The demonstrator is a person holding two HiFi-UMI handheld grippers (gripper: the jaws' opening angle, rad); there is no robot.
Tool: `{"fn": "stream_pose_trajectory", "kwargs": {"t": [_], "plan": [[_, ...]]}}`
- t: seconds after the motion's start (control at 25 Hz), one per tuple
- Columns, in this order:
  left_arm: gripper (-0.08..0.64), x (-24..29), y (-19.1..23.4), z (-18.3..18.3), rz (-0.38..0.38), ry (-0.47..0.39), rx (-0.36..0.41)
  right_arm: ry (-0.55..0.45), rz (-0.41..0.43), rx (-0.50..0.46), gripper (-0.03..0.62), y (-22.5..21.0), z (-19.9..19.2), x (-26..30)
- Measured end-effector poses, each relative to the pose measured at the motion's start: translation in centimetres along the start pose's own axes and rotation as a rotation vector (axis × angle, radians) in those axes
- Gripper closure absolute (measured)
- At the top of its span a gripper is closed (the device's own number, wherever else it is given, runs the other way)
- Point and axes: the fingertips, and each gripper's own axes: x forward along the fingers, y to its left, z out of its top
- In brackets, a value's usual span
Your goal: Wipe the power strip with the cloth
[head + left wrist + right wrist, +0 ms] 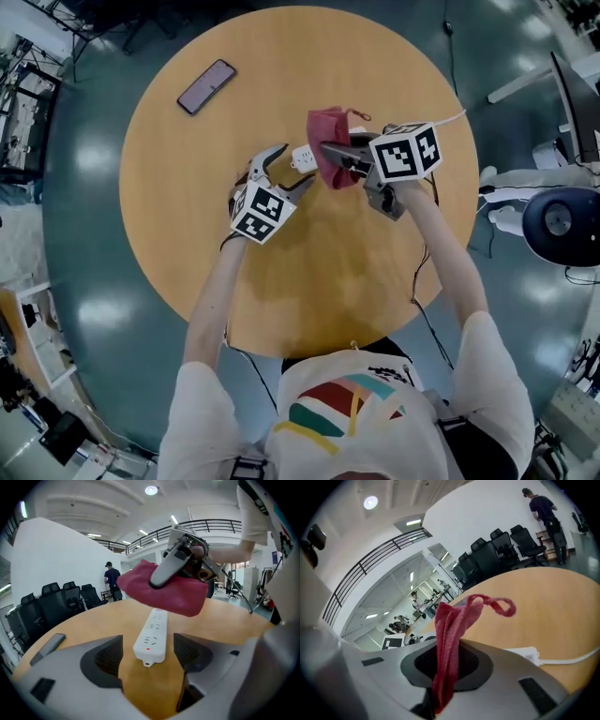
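A white power strip [303,157] lies on the round wooden table [281,272], its cord running off to the right. My left gripper [289,169] is open, and the strip's near end [152,637] lies between the wide-apart pads without touching either. My right gripper [330,155] is shut on a red cloth [328,127]. The cloth [178,595] hangs just above the strip's far half and hides it. In the right gripper view the cloth [450,639] is pinched between the pads, with a loop sticking out ahead. Beside it are the strip's end [527,654] and the cord [567,660].
A dark phone [206,86] lies flat at the table's far left, well away from both grippers. The table stands on a shiny grey-green floor. Black office chairs [61,599] and a standing person [112,581] are far behind the table.
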Motion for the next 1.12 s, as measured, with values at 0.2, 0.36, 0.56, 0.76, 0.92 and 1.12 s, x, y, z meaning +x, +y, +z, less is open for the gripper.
{"fn": "stream_pose_trajectory", "kwargs": {"t": [0.2, 0.36, 0.56, 0.76, 0.92, 1.12], "plan": [[0.212, 2.4, 0.2, -1.9, -0.064, 0.058, 0.01, 0.102, 0.056, 0.061, 0.553, -0.9, -0.7, 4.5], [0.215, 3.3, -0.1, -2.6, -0.109, 0.11, 0.031, 0.164, 0.046, 0.116, 0.552, -2.5, -2.6, 6.4], [0.26, 3.8, -0.2, -3.0, -0.146, 0.14, 0.069, 0.236, -0.043, 0.038, 0.552, -4.6, -3.8, 7.4], [0.266, 3.9, -0.3, -3.9, -0.15, 0.139, 0.073, 0.291, -0.097, -0.084, 0.552, -5.2, -4.3, 7.8], [0.267, 3.7, -0.3, -3.8, -0.149, 0.14, 0.074, 0.305, -0.123, -0.127, 0.552, -5.6, -4.3, 6.9], [0.267, 3.4, -0.1, -3.6, -0.149, 0.139, 0.074, 0.301, -0.238, -0.175, 0.552, -8.4, -3.4, 3.3]]}}
